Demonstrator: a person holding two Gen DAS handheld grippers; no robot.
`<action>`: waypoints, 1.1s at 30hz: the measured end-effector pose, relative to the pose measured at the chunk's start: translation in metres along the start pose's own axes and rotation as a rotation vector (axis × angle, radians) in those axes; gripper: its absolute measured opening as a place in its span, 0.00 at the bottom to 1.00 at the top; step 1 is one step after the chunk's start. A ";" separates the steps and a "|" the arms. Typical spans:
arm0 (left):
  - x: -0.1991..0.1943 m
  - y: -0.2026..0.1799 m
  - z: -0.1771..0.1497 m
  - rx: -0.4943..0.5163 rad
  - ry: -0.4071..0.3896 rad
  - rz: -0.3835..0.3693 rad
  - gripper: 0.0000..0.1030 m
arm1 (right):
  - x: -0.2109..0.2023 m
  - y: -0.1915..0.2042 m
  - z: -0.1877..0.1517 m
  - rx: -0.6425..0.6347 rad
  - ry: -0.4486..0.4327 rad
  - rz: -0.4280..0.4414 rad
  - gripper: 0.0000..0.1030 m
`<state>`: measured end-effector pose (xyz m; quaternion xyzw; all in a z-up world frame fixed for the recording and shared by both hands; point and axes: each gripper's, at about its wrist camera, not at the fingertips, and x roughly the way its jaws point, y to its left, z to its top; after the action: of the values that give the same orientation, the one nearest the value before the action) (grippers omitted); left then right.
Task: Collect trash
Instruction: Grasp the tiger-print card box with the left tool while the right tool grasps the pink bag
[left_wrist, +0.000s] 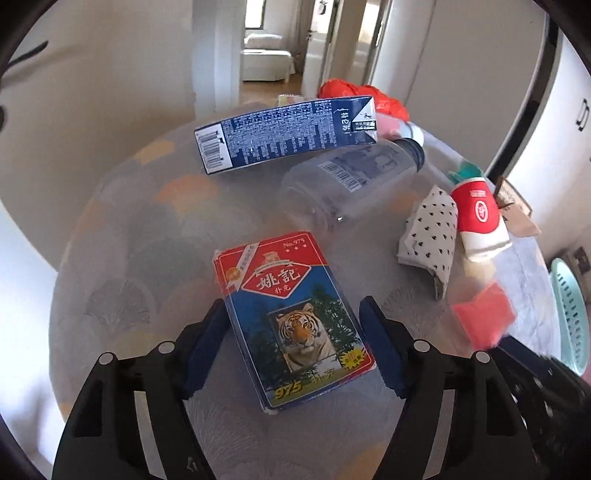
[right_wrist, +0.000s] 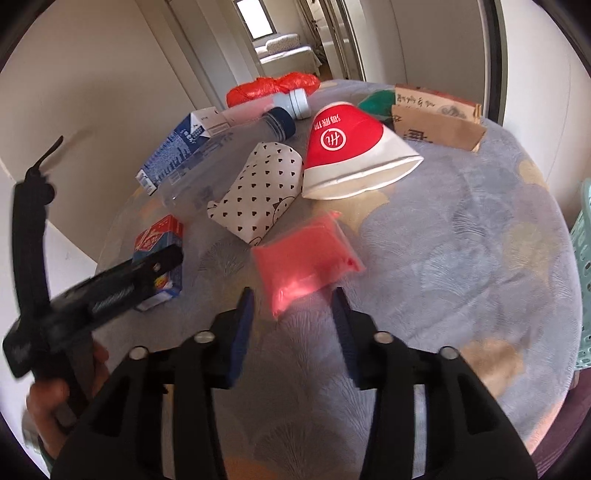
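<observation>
Playing-card box (left_wrist: 293, 321), tiger print, lies flat on the grey patterned tablecloth (left_wrist: 122, 295) at the near table edge, between the spread fingers of the left gripper (left_wrist: 293, 343); pads on either side, contact not clear. Right gripper (right_wrist: 293, 332) also spread, holding nothing, just short of a pink plastic pouch (right_wrist: 306, 258). Beyond: heart-print paper wrapper (right_wrist: 255, 199), flattened red-white paper cup (right_wrist: 351, 155), clear bottle (left_wrist: 347, 181) on its side, blue milk carton (left_wrist: 284, 133) against it, orange bag (right_wrist: 273, 86) at far edge.

Card box (left_wrist: 293, 319) nearest on the table (left_wrist: 122, 258) — bottle (left_wrist: 347, 181) behind it. Carton (left_wrist: 284, 134) beyond, cup (left_wrist: 478, 218) right.
</observation>
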<state>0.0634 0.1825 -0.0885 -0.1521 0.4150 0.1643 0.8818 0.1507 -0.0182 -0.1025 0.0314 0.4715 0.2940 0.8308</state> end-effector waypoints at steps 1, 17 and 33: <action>-0.002 0.004 -0.002 0.000 -0.002 -0.007 0.64 | 0.004 0.000 0.004 0.015 0.002 0.001 0.44; -0.017 0.027 -0.011 -0.032 -0.040 -0.078 0.61 | 0.036 0.033 0.028 -0.012 -0.055 -0.231 0.49; -0.071 -0.045 -0.010 0.083 -0.184 -0.231 0.61 | -0.084 -0.001 0.017 -0.019 -0.289 -0.214 0.38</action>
<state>0.0326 0.1267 -0.0335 -0.1463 0.3185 0.0579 0.9348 0.1326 -0.0592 -0.0293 0.0150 0.3452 0.2006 0.9167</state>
